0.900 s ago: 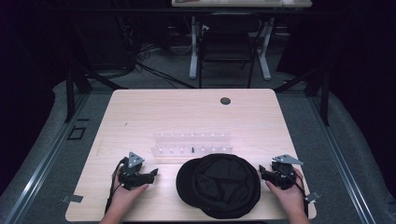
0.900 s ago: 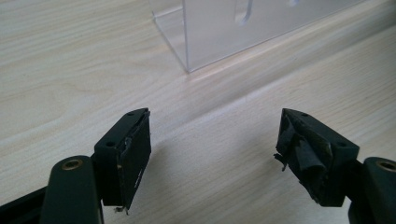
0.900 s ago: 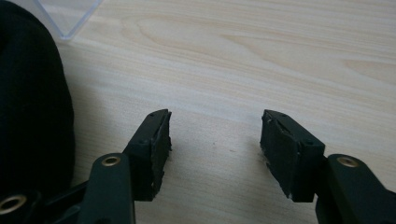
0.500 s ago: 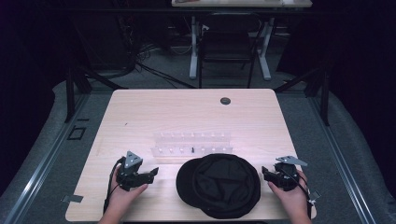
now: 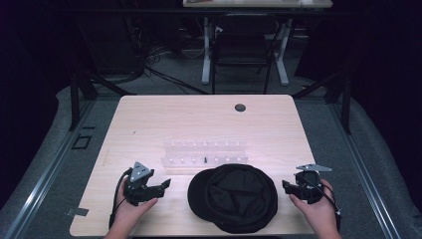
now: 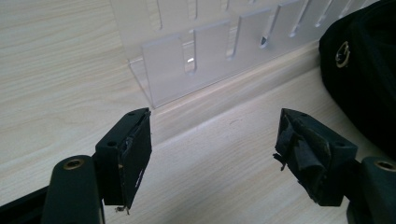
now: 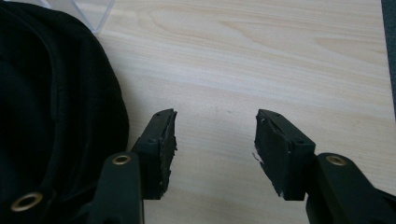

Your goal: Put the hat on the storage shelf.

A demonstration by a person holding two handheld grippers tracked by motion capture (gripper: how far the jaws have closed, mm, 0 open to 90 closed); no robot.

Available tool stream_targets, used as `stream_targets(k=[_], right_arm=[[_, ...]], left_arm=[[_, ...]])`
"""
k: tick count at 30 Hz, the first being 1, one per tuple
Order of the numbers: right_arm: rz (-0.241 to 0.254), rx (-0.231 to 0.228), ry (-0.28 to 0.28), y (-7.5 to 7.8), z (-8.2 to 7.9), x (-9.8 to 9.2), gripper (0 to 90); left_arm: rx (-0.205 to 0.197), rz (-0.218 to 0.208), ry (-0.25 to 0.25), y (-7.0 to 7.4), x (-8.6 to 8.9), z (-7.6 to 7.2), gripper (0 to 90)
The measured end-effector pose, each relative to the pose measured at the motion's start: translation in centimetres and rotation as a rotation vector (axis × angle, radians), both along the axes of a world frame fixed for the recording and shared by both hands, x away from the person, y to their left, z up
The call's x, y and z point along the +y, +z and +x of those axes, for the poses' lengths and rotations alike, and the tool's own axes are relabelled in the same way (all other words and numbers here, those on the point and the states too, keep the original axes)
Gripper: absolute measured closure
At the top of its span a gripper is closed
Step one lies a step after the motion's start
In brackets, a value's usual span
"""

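Note:
A black cap (image 5: 234, 196) lies upside down near the table's front edge, its brass eyelets showing (image 6: 364, 70) (image 7: 51, 116). Behind it stands a clear acrylic rack (image 5: 204, 152) with slotted walls (image 6: 205, 51). My left gripper (image 5: 164, 184) rests on the table left of the cap and points toward it. It is open and holds nothing (image 6: 215, 121). To the right of the cap my right gripper (image 5: 286, 185) points left at it. Its jaws are also open over bare wood (image 7: 215, 119). Each gripper is held by a hand.
The light wooden table (image 5: 164, 119) has a round black grommet (image 5: 240, 107) near its far edge. Beyond the table stand a dark chair (image 5: 244, 50) and another desk's legs. The rack's corner (image 7: 88, 11) lies just past the cap.

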State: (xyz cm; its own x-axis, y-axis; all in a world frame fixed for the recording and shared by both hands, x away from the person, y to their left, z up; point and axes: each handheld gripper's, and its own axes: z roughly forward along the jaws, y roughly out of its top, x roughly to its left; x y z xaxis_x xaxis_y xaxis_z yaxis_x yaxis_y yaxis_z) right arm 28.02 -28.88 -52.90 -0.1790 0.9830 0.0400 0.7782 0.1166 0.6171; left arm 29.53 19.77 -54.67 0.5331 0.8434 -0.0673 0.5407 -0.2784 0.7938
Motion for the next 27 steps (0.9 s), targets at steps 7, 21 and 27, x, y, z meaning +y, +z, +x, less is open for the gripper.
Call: stream_targets(k=[7,21,27], right_arm=[[0.004,0.081,0.036,1.6,-0.3,0.6,58.8],[0.057,0.164,0.077,4.0,-0.7,1.8,62.0],[0.029,0.215,0.094,4.2,-0.1,2.5,62.9]], left_arm=[[0.015,0.044,0.007,0.2,-0.4,-0.2,34.1],[0.04,-0.009,0.0,0.0,0.0,-0.3,44.5],[0.026,-0.023,-0.004,0.3,-0.4,-0.8,44.7]])
